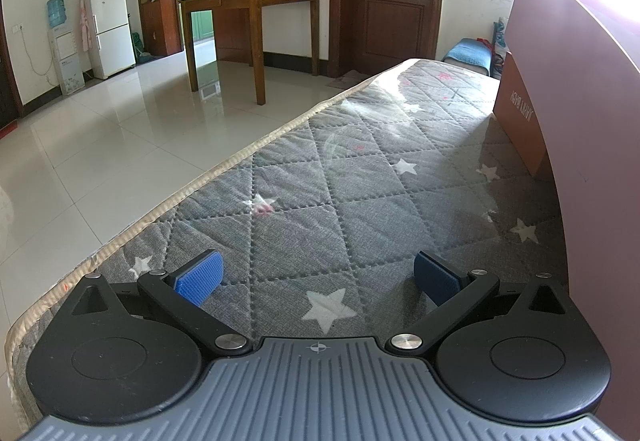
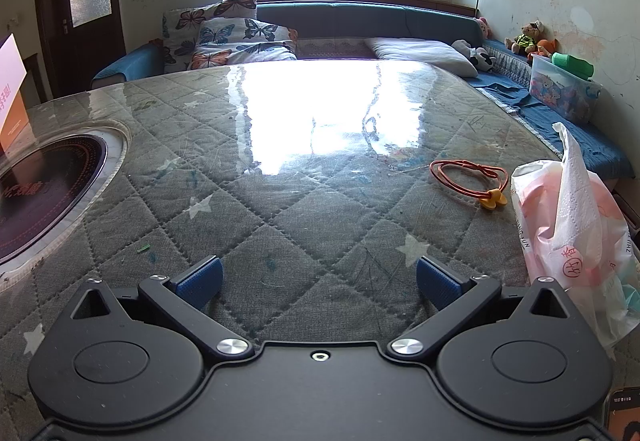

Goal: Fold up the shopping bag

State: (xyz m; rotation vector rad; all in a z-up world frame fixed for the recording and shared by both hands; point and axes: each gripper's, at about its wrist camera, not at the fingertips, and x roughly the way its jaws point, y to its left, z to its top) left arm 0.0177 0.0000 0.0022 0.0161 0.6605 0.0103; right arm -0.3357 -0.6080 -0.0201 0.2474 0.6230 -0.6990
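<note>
Both grippers sit low over a grey star cloth (image 1: 320,201) on the table. Left gripper (image 1: 318,277) has its blue pads wide apart and holds nothing. Right gripper (image 2: 319,279) is spread wide too, with nothing between its pads. Just right of the left gripper stands the brown paper bag (image 1: 576,113), upright. Near the right gripper on the right is a tissue pack (image 2: 568,225). Farther off lies an orange cord (image 2: 466,177).
</note>
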